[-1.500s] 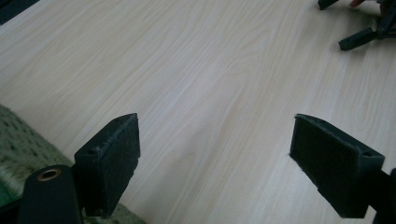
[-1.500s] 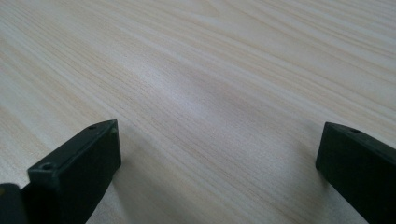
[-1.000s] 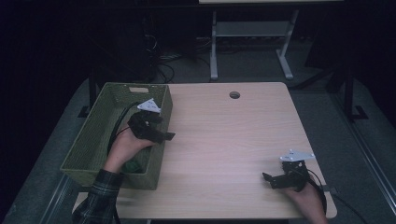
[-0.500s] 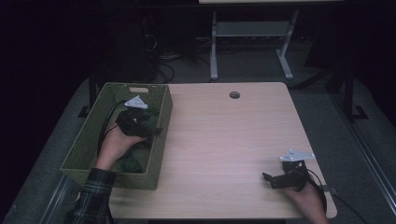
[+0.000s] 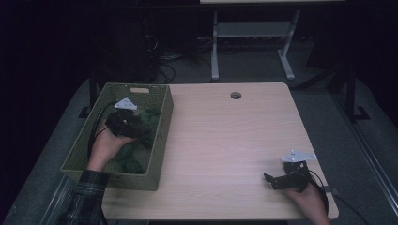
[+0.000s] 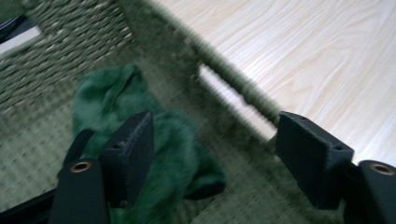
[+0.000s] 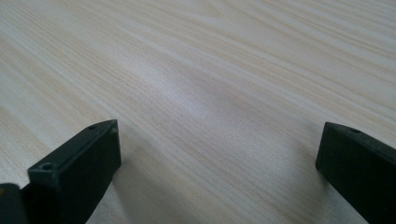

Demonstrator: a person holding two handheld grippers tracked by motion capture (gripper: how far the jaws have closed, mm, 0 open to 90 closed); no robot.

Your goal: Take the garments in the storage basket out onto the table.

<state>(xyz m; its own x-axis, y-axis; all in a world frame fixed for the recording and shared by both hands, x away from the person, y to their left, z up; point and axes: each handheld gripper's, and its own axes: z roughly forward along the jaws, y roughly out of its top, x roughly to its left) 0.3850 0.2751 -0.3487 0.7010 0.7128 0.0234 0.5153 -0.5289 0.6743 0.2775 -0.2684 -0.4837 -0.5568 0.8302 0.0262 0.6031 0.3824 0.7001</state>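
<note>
Green cloth (image 6: pixel 140 140) lies inside the woven basket (image 5: pixel 159 136); left hand-held gripper (image 6: pixel 215 154) hangs over it, jaws wide apart. Right hand-held gripper (image 5: pixel 272 180) sits spread, empty, on the table (image 5: pixel 225 140).

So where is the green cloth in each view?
High view: the cloth lies inside the basket at left, partly under the left gripper.
Left gripper view: it sits left of centre on the basket floor, behind the left jaw, in front of the open jaws.
Right gripper view: bare table between open jaws.
Shared landmark: the basket's woven wall beside the pale table.
</note>
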